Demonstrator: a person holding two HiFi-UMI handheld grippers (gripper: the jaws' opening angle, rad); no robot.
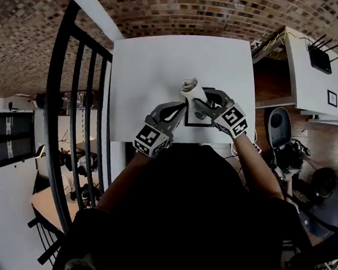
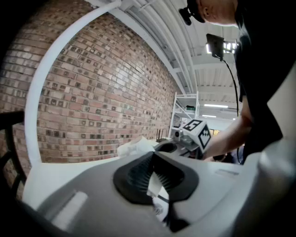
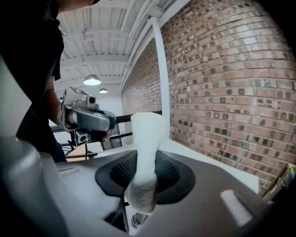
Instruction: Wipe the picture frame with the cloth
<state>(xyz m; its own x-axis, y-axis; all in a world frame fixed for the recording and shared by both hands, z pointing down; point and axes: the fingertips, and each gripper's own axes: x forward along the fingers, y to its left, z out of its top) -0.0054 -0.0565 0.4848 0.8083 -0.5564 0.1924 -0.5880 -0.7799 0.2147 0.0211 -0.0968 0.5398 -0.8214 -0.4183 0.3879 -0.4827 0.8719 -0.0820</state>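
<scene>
A black-edged picture frame [image 1: 199, 117] with a white print lies near the front edge of the white table [image 1: 158, 60]. My left gripper [image 1: 182, 110] is shut on the frame's left edge; in the left gripper view the frame's edge [image 2: 155, 187] sits pinched between the ribbed pads [image 2: 138, 173]. My right gripper [image 1: 200, 102] is shut on a rolled white cloth [image 1: 189, 86] that sticks up past the jaws over the frame's far left corner. In the right gripper view the cloth [image 3: 147, 143] stands upright in the jaws, with the frame [image 3: 138, 221] just below.
A black metal railing [image 1: 70, 123] runs along the table's left side. To the right are a white desk [image 1: 312, 73] with a black router, a chair [image 1: 280, 126] and a seated person [image 1: 323, 195]. A brick wall [image 2: 92, 92] lies beyond the table.
</scene>
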